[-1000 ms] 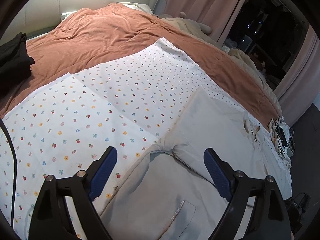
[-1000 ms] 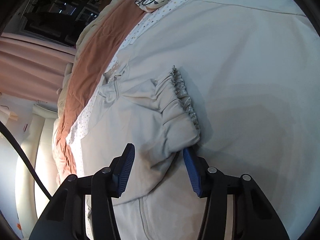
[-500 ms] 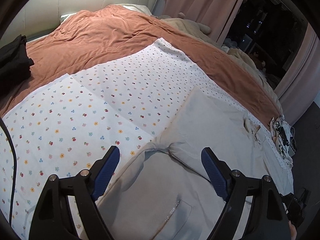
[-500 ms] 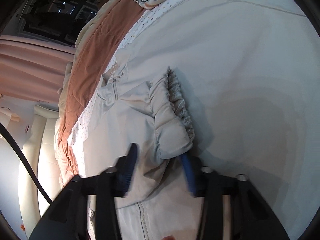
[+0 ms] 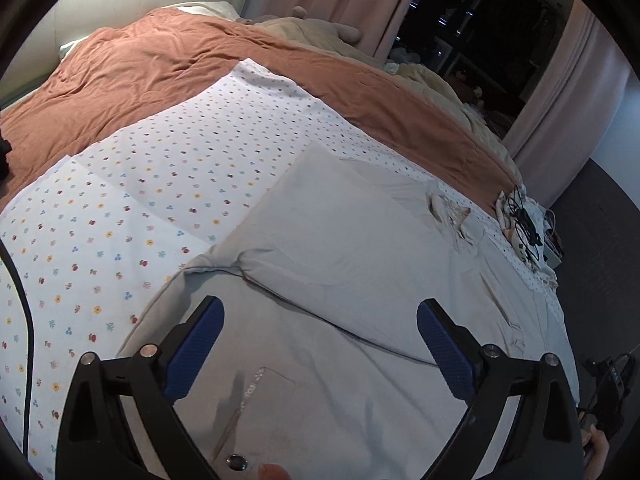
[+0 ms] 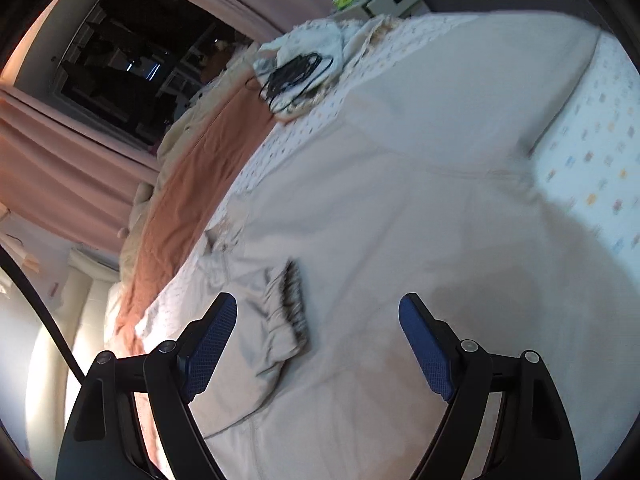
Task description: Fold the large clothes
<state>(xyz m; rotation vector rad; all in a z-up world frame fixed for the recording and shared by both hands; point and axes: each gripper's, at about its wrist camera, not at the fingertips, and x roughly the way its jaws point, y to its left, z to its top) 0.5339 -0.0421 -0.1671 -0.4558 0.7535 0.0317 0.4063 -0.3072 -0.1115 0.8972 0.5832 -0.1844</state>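
On the bed: your pale jacket (image 5: 352,264) lies spread flat over the flowered sheet (image 5: 132,200), with the rust-brown quilt (image 5: 168,60) beyond it.
Left hand-held gripper (image 5: 318,344): jaws have just been opening and now stand wide apart above the jacket's chest, nothing between the blue pads.
Right hand-held gripper (image 6: 316,340): jaws have just been opening too; they stand apart with the folded-in sleeve (image 6: 260,320) lying loose between them, no pad pressing on it.
Sleeve: it lies across the body, its gathered cuff (image 6: 294,304) pointing inward, and it looks settled.
Step in hand: by my read, you've let go of one sleeve fold and you're lining up the next grab.
How to do it well: pick a seam or hem edge, not the middle of a panel; pinch both layers; keep both hands level as you carry the fold so the edge lands straight.
Watch out: the loose sleeve could drag if a pad catches it, so lift clear first.
Fabric: thin, smooth, slightly crisp-looking cloth, softly creased; the cuff is puckered and springy-looking.
Details: a flat chest pocket (image 5: 260,396) and a round snap (image 5: 236,460) near your left hand-held gripper.
Clutter: a tangle of black cables (image 6: 294,72) sits at the bed's far edge, well apart.
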